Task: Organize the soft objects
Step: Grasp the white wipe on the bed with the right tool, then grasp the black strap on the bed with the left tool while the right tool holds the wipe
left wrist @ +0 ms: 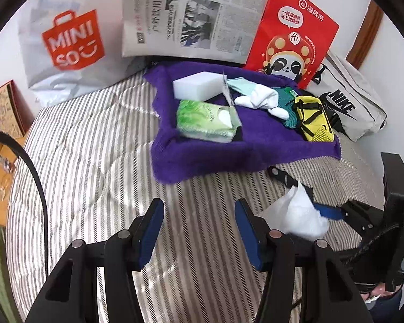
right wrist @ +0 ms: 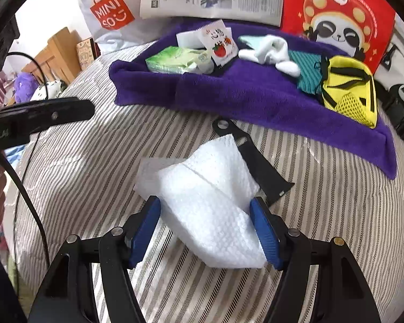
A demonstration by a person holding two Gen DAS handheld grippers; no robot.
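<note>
The right gripper [right wrist: 205, 231] straddles a white paper towel [right wrist: 202, 202] on the striped bed [right wrist: 94, 161], jaws spread; whether its pads press it is unclear. The left gripper [left wrist: 199, 231] gapes empty.

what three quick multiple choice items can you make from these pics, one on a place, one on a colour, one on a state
1. Where does the green tissue pack lie?
A. on the purple towel
B. inside the red paper bag
C. on the bare striped cover

2. What colour is the small backpack?
A. pink
B. yellow with black straps
C. white

3. What is between the pads of the right claw?
A. nothing
B. a sock
C. a white paper towel

Answers:
1 A, the pack sits on the towel beside the white sponge.
2 B, its body is bright yellow.
3 C, the crumpled sheet lies between the two blue pads, over the striped cover.
</note>
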